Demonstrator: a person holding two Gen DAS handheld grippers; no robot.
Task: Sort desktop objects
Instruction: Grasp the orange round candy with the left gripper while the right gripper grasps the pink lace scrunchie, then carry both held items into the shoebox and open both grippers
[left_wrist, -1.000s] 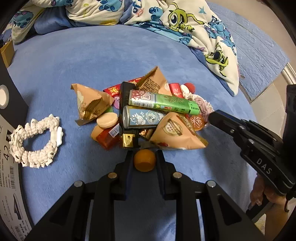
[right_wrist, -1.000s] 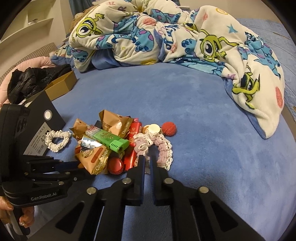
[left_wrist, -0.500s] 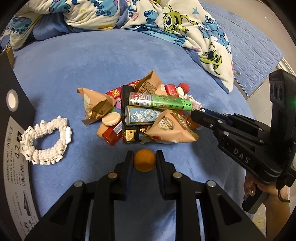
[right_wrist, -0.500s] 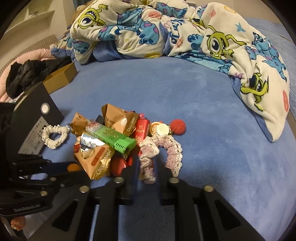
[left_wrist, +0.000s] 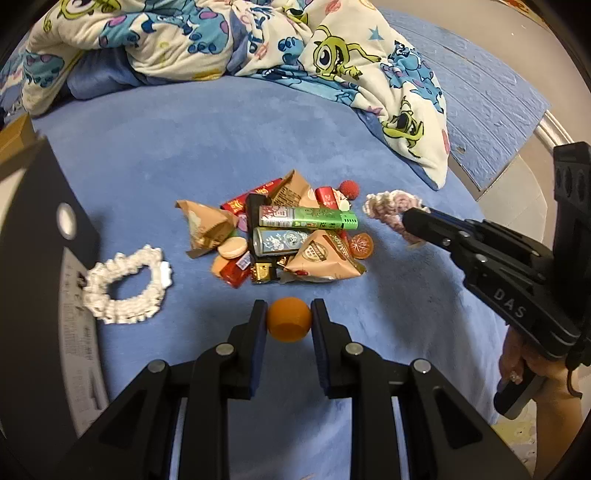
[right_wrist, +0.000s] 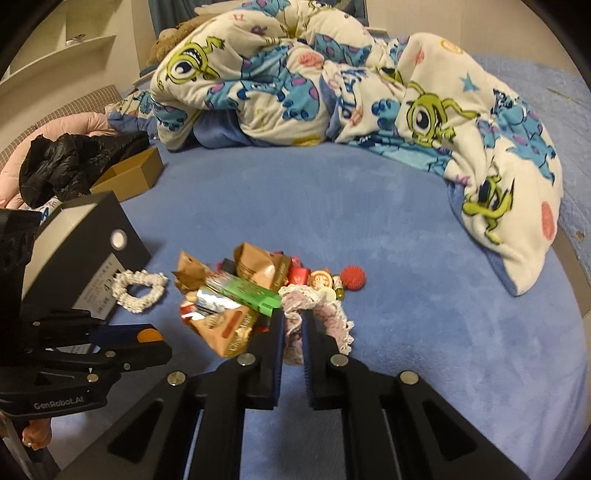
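An orange ball (left_wrist: 289, 319) is clamped in the left gripper (left_wrist: 289, 316) above the bed; a pink scrunchie (right_wrist: 317, 314) is pinched by the right gripper (right_wrist: 293, 325) beside the pile; each likely needs carrying to its group.

A home bedroom. A bed (right_wrist: 388, 206) covered in blue plush fabric fills both views, with a rumpled cartoon-monster blanket (right_wrist: 332, 81) bunched along its far side. Beside it lie a pink quilted garment (right_wrist: 74, 123), a black jacket (right_wrist: 62, 162), a stuffed toy (right_wrist: 166, 40) and white wall shelves (right_wrist: 74, 48).
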